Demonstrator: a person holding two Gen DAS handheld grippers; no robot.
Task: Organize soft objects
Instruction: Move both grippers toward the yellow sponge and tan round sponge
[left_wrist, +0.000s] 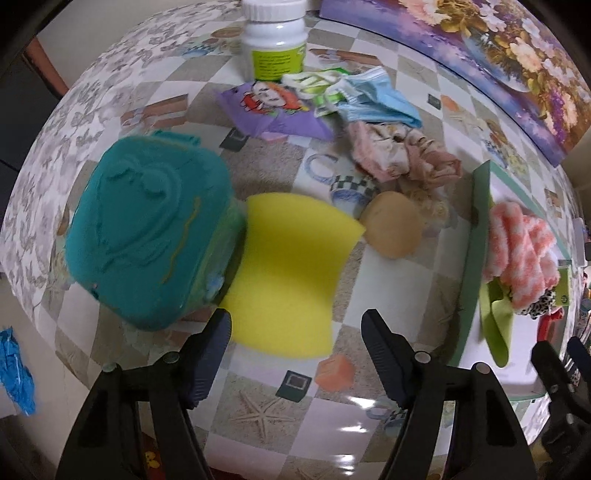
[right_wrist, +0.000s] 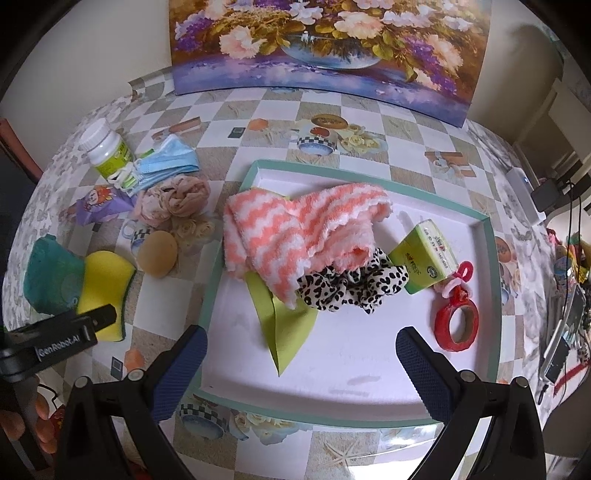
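Note:
A yellow sponge (left_wrist: 291, 273) lies flat on the patterned tablecloth, its left side tucked under a teal plush pad (left_wrist: 147, 236). My left gripper (left_wrist: 295, 332) points straight down over the sponge's near end. Its jaws are open, the sponge's near edge is between the fingertips and the pads are not pressing on it. In the right wrist view one of its fingers (right_wrist: 101, 318) shows over the sponge (right_wrist: 103, 284). My right gripper (right_wrist: 301, 336) hangs open and empty over a white tray (right_wrist: 487, 295) that holds a pink-and-white striped towel (right_wrist: 295, 229) and a leopard scrunchie (right_wrist: 351, 284).
The tray also holds a green tissue pack (right_wrist: 424, 254), a red tape roll (right_wrist: 456, 325) and a lime-green sheet (right_wrist: 284, 325). Beyond the sponge lie a tan round puff (left_wrist: 393, 225), a pink-beige cloth (left_wrist: 402, 155), a blue face mask (left_wrist: 376, 99), a purple packet (left_wrist: 277, 110) and a white bottle (left_wrist: 275, 37).

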